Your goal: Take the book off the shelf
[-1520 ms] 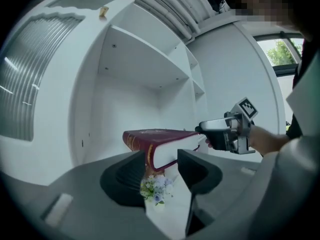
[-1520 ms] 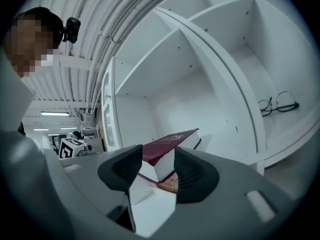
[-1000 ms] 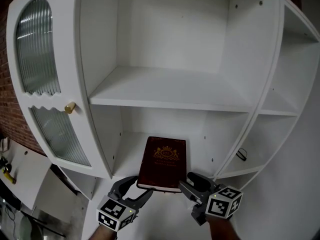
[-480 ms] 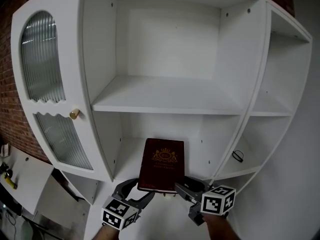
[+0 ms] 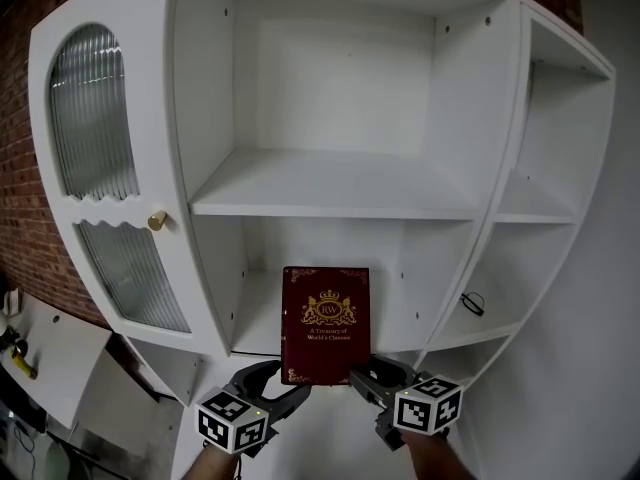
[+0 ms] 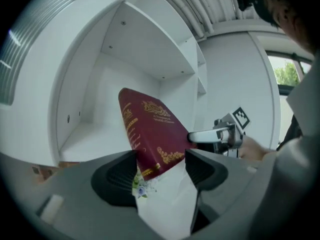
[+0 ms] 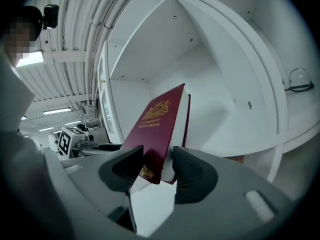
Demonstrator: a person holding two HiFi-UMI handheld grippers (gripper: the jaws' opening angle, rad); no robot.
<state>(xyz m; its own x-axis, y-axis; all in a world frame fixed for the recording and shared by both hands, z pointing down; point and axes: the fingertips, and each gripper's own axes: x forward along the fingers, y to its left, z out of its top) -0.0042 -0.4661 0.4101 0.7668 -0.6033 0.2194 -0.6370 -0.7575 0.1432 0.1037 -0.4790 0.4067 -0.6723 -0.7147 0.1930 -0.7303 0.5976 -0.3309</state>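
Maroon book upright, held just in front of the lower shelf. Right gripper jaws clamp its bottom right corner. Left gripper jaws seemingly pinch the bottom left corner, though pad contact is unclear.

A white shelf cabinet stands against a red brick wall. Its left door is arched, with ribbed glass panes and a brass knob. A plain white wall adjoins on the right. One ceiling light is lit. A window shows green foliage.
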